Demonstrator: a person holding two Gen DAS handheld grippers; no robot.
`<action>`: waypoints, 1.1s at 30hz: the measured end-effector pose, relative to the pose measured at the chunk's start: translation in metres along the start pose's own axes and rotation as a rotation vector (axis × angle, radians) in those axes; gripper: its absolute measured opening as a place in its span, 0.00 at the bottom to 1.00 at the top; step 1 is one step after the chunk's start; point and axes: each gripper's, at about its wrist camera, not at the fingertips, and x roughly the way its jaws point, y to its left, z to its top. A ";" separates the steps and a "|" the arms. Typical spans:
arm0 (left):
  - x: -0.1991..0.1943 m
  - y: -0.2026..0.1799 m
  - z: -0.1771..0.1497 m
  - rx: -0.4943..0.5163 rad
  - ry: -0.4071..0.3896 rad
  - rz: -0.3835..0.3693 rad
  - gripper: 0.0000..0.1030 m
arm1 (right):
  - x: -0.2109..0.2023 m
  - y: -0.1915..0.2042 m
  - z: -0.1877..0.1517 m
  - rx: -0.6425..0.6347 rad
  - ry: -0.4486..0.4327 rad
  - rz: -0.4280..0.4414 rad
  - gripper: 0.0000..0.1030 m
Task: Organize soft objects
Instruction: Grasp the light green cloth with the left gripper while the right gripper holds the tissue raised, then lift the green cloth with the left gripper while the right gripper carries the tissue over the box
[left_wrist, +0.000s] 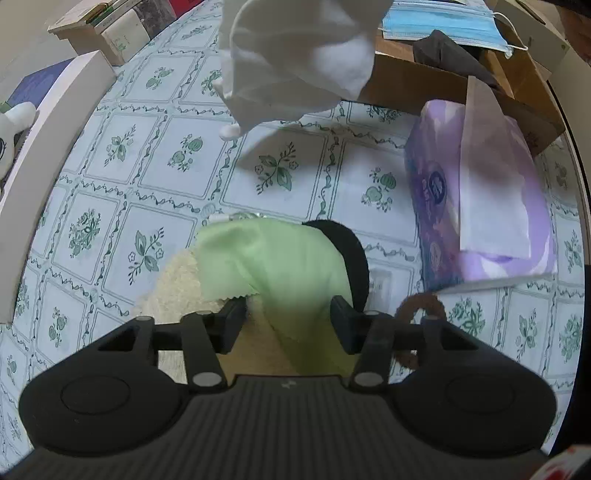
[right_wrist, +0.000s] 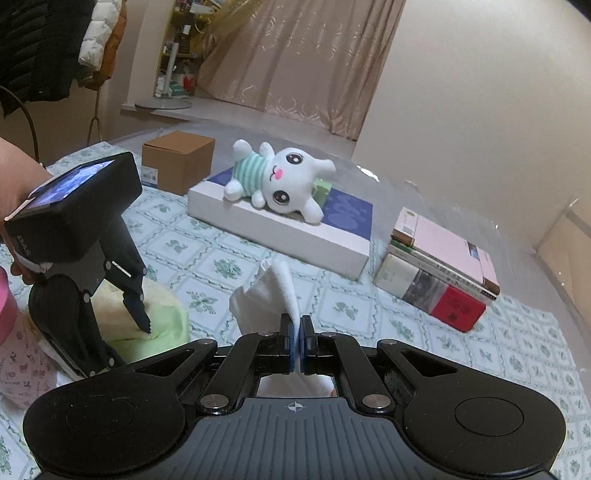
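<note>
A light green cloth (left_wrist: 280, 258) lies draped over a cream fluffy item (left_wrist: 177, 284) and a black soft item (left_wrist: 351, 251) on the flowered tablecloth. My left gripper (left_wrist: 288, 325) points steeply down with the green cloth between its fingers; a gap shows at the left pad, so it is open. In the right wrist view the left gripper (right_wrist: 127, 341) stands on the green cloth (right_wrist: 166, 317), one fingertip (right_wrist: 144, 326) pressing into it. My right gripper (right_wrist: 299, 332) is shut on a white cloth (right_wrist: 273, 291), which hangs above the table (left_wrist: 295, 55).
A purple tissue pack (left_wrist: 480, 206) and a brown loop (left_wrist: 417, 304) lie right of the pile. A cardboard box (left_wrist: 406, 81) holds a blue mask (left_wrist: 443, 22). A plush cat (right_wrist: 284, 181) lies on a flat white box (right_wrist: 280, 236); stacked books (right_wrist: 443, 273) sit nearby.
</note>
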 end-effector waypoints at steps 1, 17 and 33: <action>0.001 0.000 0.002 0.001 0.000 0.002 0.40 | -0.001 -0.001 -0.001 0.004 0.000 0.000 0.02; 0.016 -0.018 0.028 0.078 0.038 0.069 0.26 | -0.009 -0.017 -0.013 0.057 0.006 -0.009 0.02; -0.097 -0.008 0.008 -0.328 -0.243 0.061 0.08 | -0.063 -0.026 -0.010 0.155 -0.048 0.007 0.02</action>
